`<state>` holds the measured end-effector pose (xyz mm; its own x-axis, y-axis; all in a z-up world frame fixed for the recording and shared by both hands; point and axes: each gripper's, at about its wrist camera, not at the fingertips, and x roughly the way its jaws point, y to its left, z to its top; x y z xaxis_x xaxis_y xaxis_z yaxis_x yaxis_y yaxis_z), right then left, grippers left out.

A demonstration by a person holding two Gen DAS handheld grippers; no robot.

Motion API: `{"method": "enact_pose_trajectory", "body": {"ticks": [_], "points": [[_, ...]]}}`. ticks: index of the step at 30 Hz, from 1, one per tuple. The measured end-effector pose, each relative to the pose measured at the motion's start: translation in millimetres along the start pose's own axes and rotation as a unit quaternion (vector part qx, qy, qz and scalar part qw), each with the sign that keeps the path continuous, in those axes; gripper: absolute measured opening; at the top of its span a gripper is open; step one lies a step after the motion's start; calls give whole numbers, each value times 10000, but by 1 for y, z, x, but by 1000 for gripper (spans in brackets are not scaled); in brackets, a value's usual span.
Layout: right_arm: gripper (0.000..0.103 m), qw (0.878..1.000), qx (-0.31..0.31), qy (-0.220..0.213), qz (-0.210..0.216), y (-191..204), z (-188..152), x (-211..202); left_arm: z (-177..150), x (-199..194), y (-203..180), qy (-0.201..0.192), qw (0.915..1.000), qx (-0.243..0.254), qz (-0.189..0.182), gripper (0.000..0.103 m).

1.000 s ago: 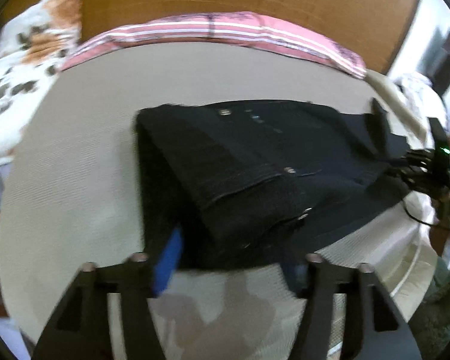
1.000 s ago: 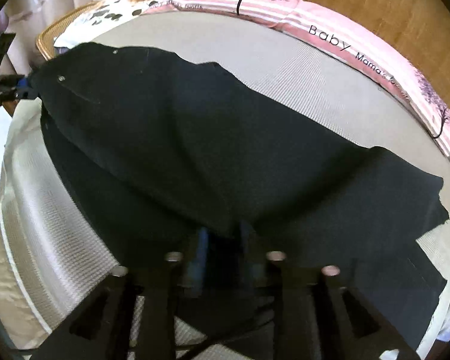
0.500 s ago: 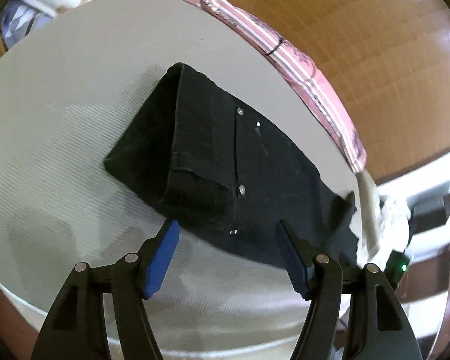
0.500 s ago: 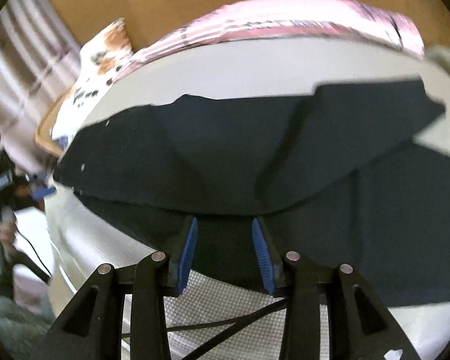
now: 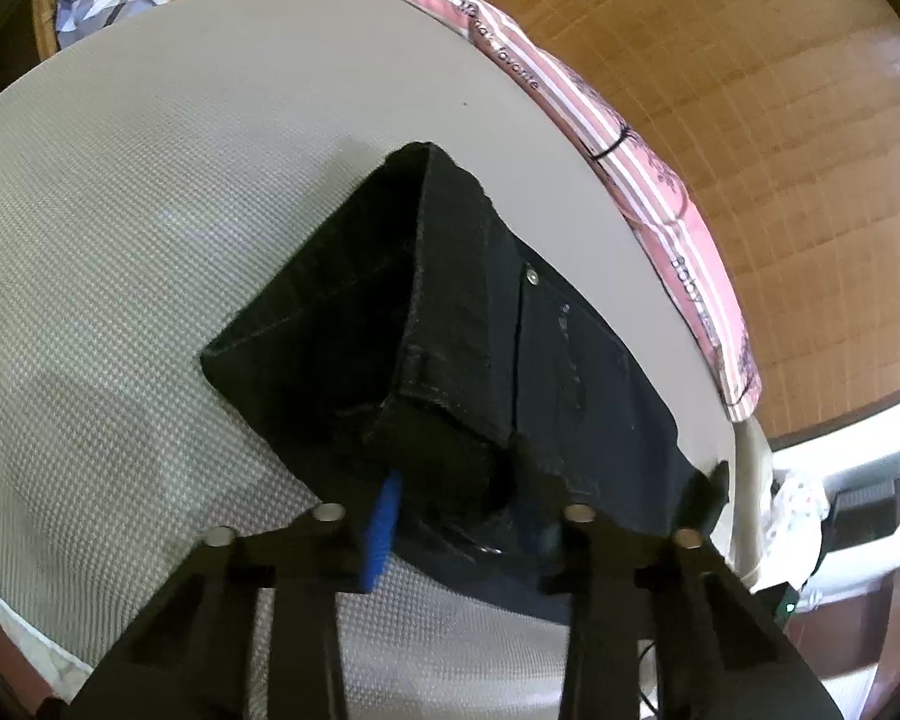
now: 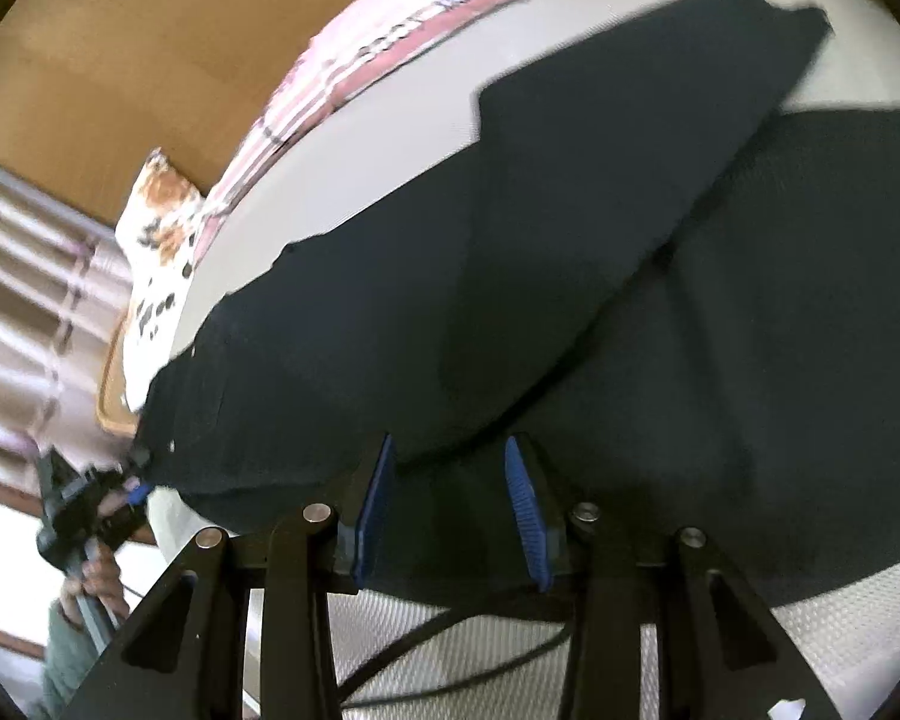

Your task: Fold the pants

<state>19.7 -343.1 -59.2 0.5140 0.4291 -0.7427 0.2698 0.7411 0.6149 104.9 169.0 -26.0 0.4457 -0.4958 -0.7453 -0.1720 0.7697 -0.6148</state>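
Note:
Black pants [image 5: 468,324] lie on a pale mattress [image 5: 150,240], folded lengthwise, one leg on the other [image 6: 570,252]. My left gripper [image 5: 462,510] is at the waistband corner, its jaws apart, with the cloth between the blue pads [image 5: 381,534]; the right pad is hidden by fabric. The same gripper shows at the far left in the right wrist view [image 6: 90,504]. My right gripper [image 6: 447,498] is open over the near edge of the legs, with both blue pads [image 6: 525,516] bare.
A pink striped cushion [image 5: 630,168] runs along the mattress's far edge against a wooden headboard [image 5: 750,90]. A flowered pillow [image 6: 162,240] and a curtain [image 6: 24,312] are at the left. A cable [image 6: 450,678] crosses the near mattress edge.
The left gripper has moved forward onto the waistband corner, so the cloth is now between its pads. The right gripper has tilted and come closer to the legs, still open.

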Motion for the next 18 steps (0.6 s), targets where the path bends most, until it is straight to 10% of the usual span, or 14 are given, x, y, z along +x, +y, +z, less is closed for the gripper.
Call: {"method": "enact_pose_trajectory", "body": {"ticks": [10, 18], "points": [[9, 9947, 846, -412, 408, -29, 24, 4, 11, 2, -6, -136, 9996, 193, 129, 19], [5, 9976, 65, -681, -52, 10, 9, -43, 23, -18, -33, -263, 9931, 1073, 398, 16]]}}
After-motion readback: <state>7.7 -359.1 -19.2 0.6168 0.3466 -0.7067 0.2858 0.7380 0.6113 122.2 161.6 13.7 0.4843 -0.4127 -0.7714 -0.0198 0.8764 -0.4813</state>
